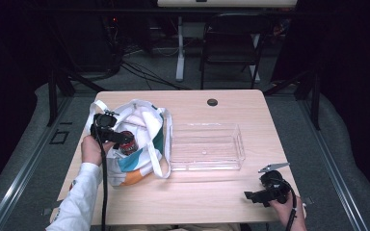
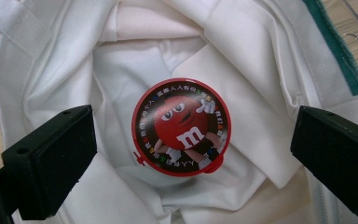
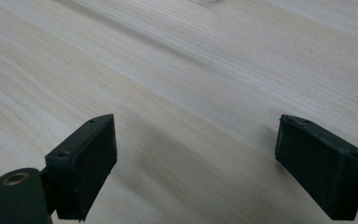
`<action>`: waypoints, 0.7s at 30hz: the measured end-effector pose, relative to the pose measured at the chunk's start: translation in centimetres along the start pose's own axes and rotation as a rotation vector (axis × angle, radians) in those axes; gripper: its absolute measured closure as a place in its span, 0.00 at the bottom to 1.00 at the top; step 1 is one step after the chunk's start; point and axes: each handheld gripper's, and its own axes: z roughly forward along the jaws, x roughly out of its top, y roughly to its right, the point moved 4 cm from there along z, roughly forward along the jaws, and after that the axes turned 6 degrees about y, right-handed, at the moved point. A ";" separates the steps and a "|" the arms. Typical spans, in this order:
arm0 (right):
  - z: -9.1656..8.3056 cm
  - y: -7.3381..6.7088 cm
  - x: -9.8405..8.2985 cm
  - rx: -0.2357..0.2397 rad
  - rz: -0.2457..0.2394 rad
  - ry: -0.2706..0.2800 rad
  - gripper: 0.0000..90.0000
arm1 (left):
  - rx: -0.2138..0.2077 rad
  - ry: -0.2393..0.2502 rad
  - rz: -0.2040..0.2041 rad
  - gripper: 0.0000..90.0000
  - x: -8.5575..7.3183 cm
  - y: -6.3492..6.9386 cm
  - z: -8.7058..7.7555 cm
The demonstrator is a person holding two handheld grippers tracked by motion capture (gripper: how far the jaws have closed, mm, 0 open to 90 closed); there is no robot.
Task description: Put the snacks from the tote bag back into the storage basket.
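A round red tin (image 2: 182,127) with a cartoon candy figure on its lid lies inside a white tote bag (image 2: 242,70). My left gripper (image 2: 191,128) hovers over the bag's mouth, open, with one jaw on either side of the tin and neither touching it. In the high view the tin (image 1: 128,143) shows at the bag's (image 1: 142,125) opening, just off the left gripper (image 1: 120,138). My right gripper (image 1: 256,196) rests low over the bare wood near the table's front right corner, open. Its jaws frame nothing but tabletop (image 3: 191,70).
A clear plastic tray (image 1: 238,144) stands on the table just right of the bag. A small black disc (image 1: 212,102) sits near the far edge. A folding chair (image 1: 231,43) and cables lie beyond the table (image 1: 197,192).
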 end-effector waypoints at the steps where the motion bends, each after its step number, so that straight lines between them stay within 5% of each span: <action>1: 0.0 0.0 0.0 -0.002 -0.002 -0.001 0.13 | -0.004 -0.012 0.000 0.00 0.0 -0.1 0.2; 21: 0.0 0.0 0.0 0.007 -0.004 -0.004 0.13 | 0.024 -0.131 -0.001 0.03 -0.3 -0.5 3.0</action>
